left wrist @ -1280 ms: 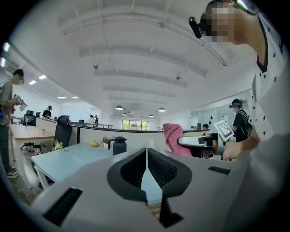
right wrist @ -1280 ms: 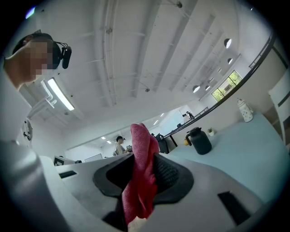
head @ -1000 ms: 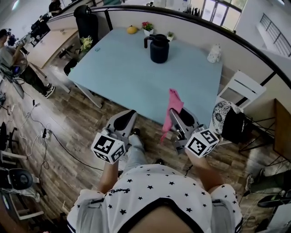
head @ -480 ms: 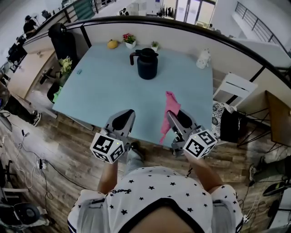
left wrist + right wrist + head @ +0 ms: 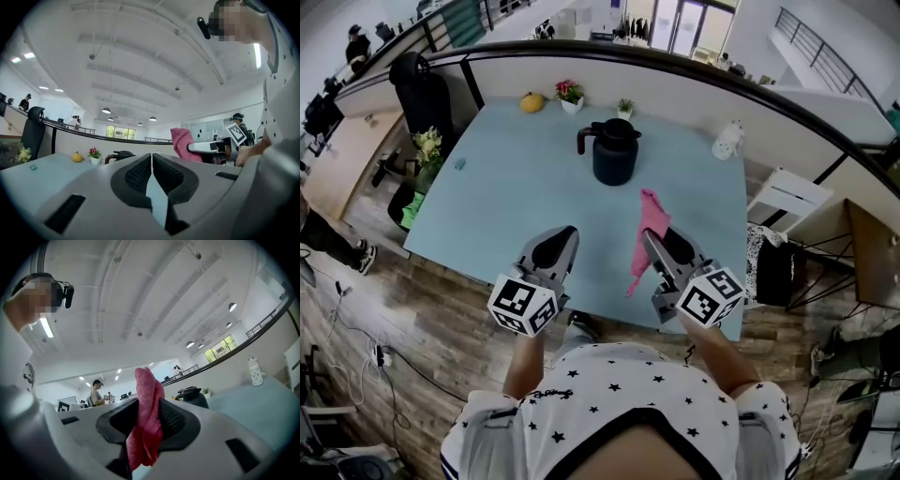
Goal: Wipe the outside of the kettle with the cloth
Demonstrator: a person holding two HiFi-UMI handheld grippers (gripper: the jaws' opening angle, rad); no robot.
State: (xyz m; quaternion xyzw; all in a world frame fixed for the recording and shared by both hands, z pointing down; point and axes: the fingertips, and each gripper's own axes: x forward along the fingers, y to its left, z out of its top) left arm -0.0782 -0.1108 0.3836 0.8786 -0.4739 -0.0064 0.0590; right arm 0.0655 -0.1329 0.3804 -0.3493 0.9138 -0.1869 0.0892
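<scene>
so, pink cloth (image 5: 652, 214) clamped between right gripper (image 5: 148, 404) fingers (image 5: 174, 420), left gripper (image 5: 152, 164) fingers (image 5: 136, 176) together, empty, kettle (image 5: 615, 157) well apart

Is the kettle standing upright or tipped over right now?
Upright. The kettle stands on its base on the table, with its lid on top and its handle at left in the head view.

The cloth (image 5: 146, 427) was a soft, nubbly pink fabric between the dimpled, rubbery black pads (image 5: 176, 420) in the right gripper's (image 5: 149, 404) smooth matt grey plastic shell, while the kettle (image 5: 616, 157) looked matt and dark, the table (image 5: 506, 187) top smooth satin blue, and the floor (image 5: 422, 319) grained wood planks.
</scene>
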